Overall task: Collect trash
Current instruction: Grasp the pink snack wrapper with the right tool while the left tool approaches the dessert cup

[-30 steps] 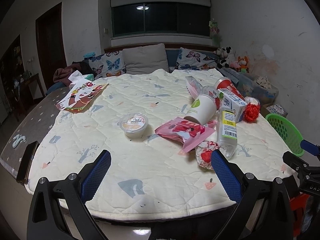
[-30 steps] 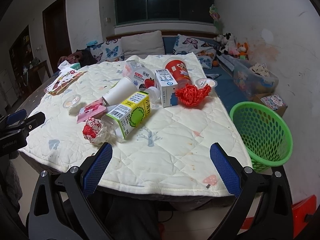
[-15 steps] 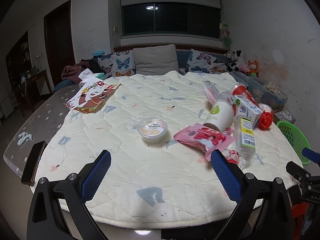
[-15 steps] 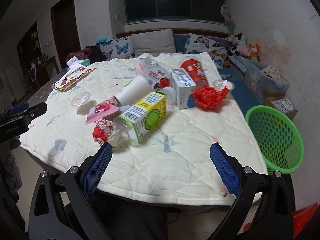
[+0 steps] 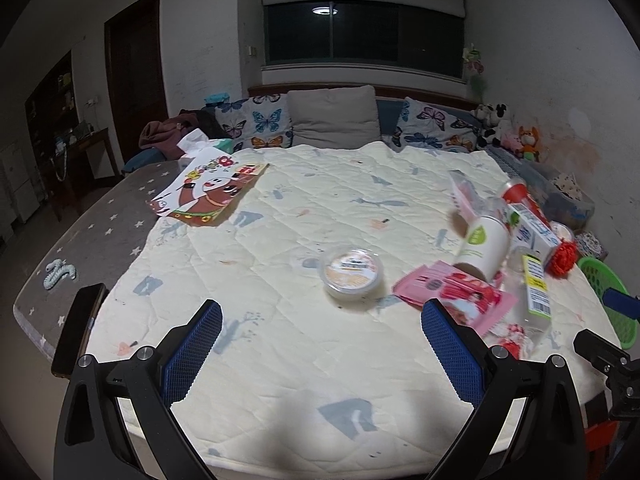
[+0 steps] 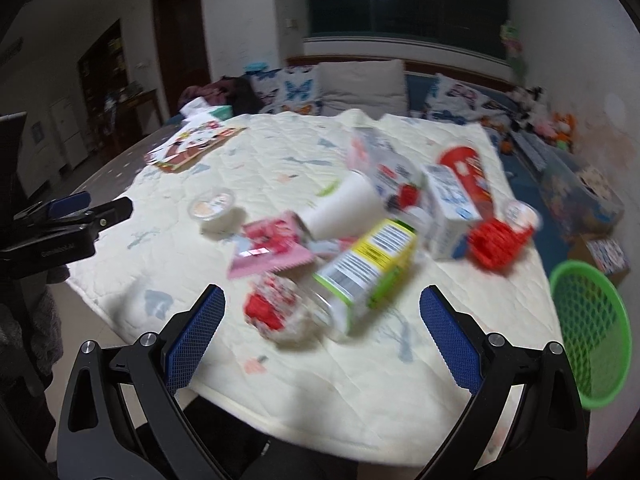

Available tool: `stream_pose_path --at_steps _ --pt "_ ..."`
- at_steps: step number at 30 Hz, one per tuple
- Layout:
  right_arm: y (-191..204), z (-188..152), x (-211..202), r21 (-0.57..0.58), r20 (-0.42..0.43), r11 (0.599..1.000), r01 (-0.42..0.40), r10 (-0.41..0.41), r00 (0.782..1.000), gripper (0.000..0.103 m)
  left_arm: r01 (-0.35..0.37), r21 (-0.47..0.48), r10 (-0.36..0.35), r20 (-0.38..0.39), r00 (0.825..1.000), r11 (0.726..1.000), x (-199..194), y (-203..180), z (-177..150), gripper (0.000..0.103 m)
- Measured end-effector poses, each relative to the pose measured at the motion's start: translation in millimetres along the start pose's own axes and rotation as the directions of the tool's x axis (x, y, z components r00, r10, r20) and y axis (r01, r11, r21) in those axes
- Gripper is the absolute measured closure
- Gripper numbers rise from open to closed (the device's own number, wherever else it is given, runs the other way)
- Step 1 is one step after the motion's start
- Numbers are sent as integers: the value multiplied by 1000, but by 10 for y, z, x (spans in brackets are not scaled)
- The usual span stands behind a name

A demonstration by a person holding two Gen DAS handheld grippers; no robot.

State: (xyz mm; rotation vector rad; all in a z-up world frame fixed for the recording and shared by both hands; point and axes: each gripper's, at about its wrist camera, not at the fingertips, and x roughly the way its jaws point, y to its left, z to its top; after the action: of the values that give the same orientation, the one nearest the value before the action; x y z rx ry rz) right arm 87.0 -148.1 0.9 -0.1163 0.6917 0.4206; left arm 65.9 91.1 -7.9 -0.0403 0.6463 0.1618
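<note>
Trash lies on a quilted table (image 5: pixel 280 352): a round lidded cup (image 5: pixel 352 273), a pink wrapper (image 5: pixel 456 294), a white paper cup (image 5: pixel 484 244), a yellow-green bottle (image 6: pixel 368 268), a crumpled red-and-white wrapper (image 6: pixel 276 312), a white carton (image 6: pixel 450 204), a red can (image 6: pixel 466 170) and a red mesh ball (image 6: pixel 498 242). A green basket (image 6: pixel 590 332) stands off the table's right edge. My left gripper (image 5: pixel 322 354) is open over the near edge, left of the pile. My right gripper (image 6: pixel 322 338) is open just short of the bottle and the crumpled wrapper.
A cartoon-printed paper bag (image 5: pixel 208 190) lies at the far left of the table. A dark phone (image 5: pixel 78 328) rests on the grey bench at the left. Pillows (image 5: pixel 332 120) and plush toys (image 5: pixel 516 136) line the back. The right wrist view is motion-blurred.
Both grippers have moved in over the table. The left view has swung left, so the trash now sits further right. The right gripper has closed in on the bottle and crumpled wrapper.
</note>
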Motion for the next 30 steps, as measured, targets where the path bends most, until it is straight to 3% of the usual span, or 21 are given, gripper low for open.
stream_pose_path --at_steps 5,13,20,30 --pt "137 195 266 -44 -55 995 -94 91 994 8 -21 -9 21 -11 1000 1000 92 142 37 6" --pt "288 413 737 -98 -172 980 -173 154 973 11 -38 -34 37 -30 999 999 244 345 76 6" --pt "340 463 1115 -105 -276 975 -194 159 948 16 -35 -32 33 -47 998 999 399 392 97 6" --pt "349 461 1409 -99 -345 977 -187 142 928 27 -27 -26 25 -62 998 999 526 427 112 6"
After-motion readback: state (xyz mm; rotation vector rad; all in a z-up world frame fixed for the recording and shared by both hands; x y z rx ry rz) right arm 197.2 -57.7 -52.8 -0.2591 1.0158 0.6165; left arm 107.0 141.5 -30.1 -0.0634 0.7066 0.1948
